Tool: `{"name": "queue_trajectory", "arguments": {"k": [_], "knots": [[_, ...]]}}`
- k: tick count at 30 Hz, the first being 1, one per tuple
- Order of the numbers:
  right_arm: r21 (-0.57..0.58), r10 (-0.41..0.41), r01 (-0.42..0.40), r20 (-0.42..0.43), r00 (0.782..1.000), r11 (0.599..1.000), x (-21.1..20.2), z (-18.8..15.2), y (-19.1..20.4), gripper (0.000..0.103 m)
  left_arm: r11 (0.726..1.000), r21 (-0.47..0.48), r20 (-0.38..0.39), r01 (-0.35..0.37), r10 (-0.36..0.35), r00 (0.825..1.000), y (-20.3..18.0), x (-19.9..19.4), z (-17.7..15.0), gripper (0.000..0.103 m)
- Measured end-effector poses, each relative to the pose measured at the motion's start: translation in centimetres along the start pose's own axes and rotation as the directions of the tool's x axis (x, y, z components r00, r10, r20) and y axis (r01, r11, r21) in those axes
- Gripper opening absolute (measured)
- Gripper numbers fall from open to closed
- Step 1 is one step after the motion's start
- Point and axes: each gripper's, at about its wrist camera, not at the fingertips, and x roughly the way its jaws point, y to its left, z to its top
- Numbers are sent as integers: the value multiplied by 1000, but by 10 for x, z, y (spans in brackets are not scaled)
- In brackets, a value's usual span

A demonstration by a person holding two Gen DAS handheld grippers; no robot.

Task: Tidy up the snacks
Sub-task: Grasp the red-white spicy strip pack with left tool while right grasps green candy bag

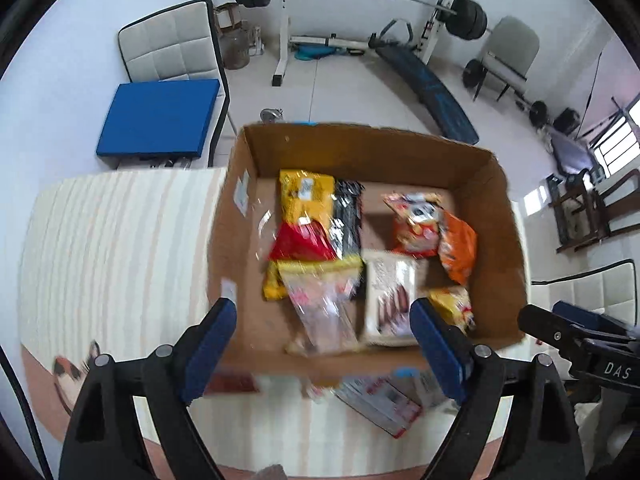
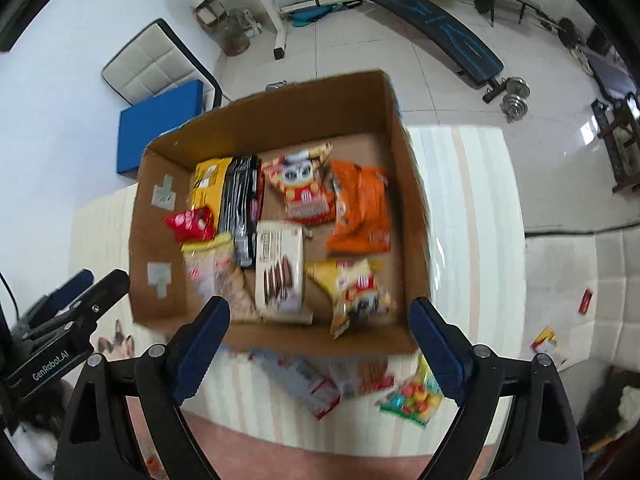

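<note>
Striped surface (image 2: 472,200) bears a cardboard box (image 2: 404,168) of snacks. Both tools, left tool (image 1: 323,350) and right tool (image 2: 320,344), gape wide, empty; next, descend squarely over the loose candy bag (image 2: 412,396).

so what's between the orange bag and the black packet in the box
The panda-print snack bag lies between the orange bag and the black packet, clearest in the right wrist view.

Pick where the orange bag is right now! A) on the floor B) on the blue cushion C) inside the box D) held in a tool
C: the orange bag lies flat on the bottom of the box, beside the other snacks, and neither tool is holding anything.
</note>
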Motion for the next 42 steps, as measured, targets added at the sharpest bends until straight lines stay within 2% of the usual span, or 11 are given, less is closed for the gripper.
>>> {"name": "queue_trajectory", "arguments": {"k": [4, 7, 11, 15, 19, 22, 27, 29, 33, 40, 42], "knots": [[109, 2, 0, -16, 1000, 994, 6, -46, -40, 93, 1000, -26, -31, -6, 5, 1000, -14, 6, -49, 89], [206, 17, -4, -62, 998, 978, 24, -76, -75, 93, 999, -53, -123, -1, -6, 992, -27, 33, -83, 89], [306, -18, 44, -87, 996, 951, 45, -109, -117, 93, 994, -104, -208, -14, -8, 978, -42, 75, -103, 89], [380, -85, 106, -72, 994, 919, 61, -134, -149, 93, 985, -156, -187, -79, 49, 981, -53, 105, -107, 89], [412, -107, 127, -72, 992, 902, 75, -148, -165, 93, 972, -194, -155, -130, 101, 983, -65, 129, -111, 89], [425, -120, 138, -69, 990, 895, 79, -154, -174, 93, 968, -186, -136, -166, 142, 980, -75, 141, -118, 89], [415, -129, 147, -72, 989, 898, 83, -151, -175, 93, 966, -135, -186, -221, 194, 963, -87, 168, -136, 91], [405, -125, 144, -75, 989, 903, 84, -146, -171, 93, 966, -135, -155, -219, 198, 968, -84, 164, -141, 91], [390, -95, 128, -102, 990, 912, 92, -135, -159, 93, 968, -102, -176, -230, 210, 962, -79, 161, -148, 91], [396, -23, 95, -182, 983, 913, 121, -123, -146, 93, 968, -84, -240, -236, 210, 948, -49, 156, -163, 91], [397, -16, 94, -196, 980, 913, 128, -121, -144, 93, 970, -100, -274, -221, 186, 943, -35, 155, -167, 91]]}}
